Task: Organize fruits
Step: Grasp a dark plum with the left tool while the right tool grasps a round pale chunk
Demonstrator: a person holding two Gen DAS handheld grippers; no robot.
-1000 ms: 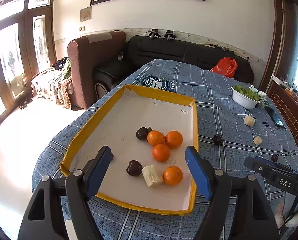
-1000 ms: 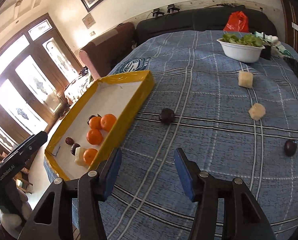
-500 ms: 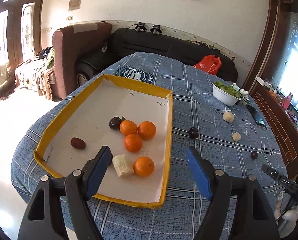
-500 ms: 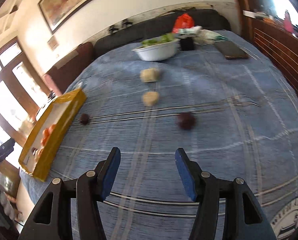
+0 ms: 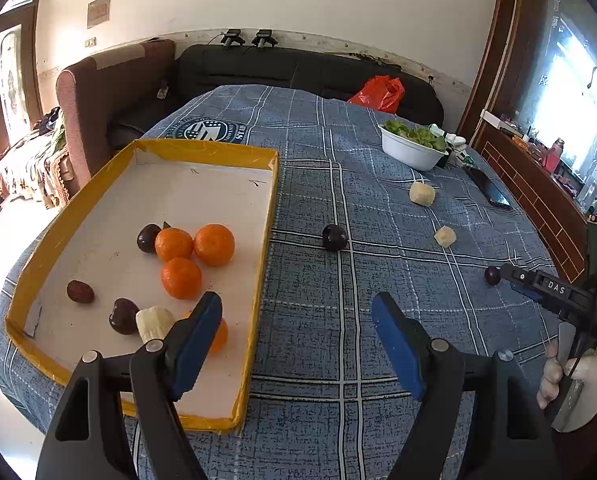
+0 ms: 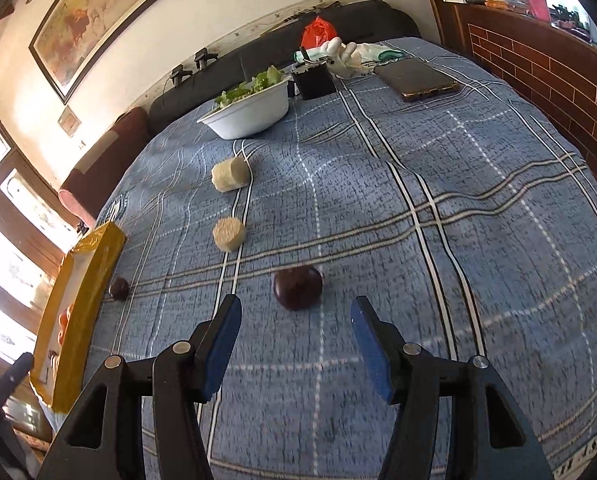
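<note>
A yellow-rimmed tray (image 5: 267, 216) on the blue checked cloth holds several oranges (image 5: 214, 244), dark plums (image 5: 124, 316) and a banana piece (image 5: 153, 323). My left gripper (image 5: 296, 320) hangs open over the tray's near right corner, nothing between its fingers. On the cloth lie a plum (image 5: 334, 237), two banana pieces (image 5: 421, 193) and another plum (image 5: 492, 275). In the right wrist view that plum (image 6: 297, 287) lies just beyond my open right gripper (image 6: 296, 320), apart from the pads. Two banana pieces (image 6: 229, 233) and a plum (image 6: 119, 288) lie to the left, near the tray (image 6: 78, 304).
A white bowl of greens (image 6: 254, 110), a black box (image 6: 313, 80), white gloves (image 6: 346, 56) and a phone (image 6: 416, 78) sit at the far side. A sofa and armchair (image 5: 110, 92) stand behind the table. A brick-faced counter (image 6: 546, 68) runs along the right.
Both views have swung to the right. The left gripper has shifted from over the tray's middle to its right corner. The right gripper has come up close to the plum on the cloth.
</note>
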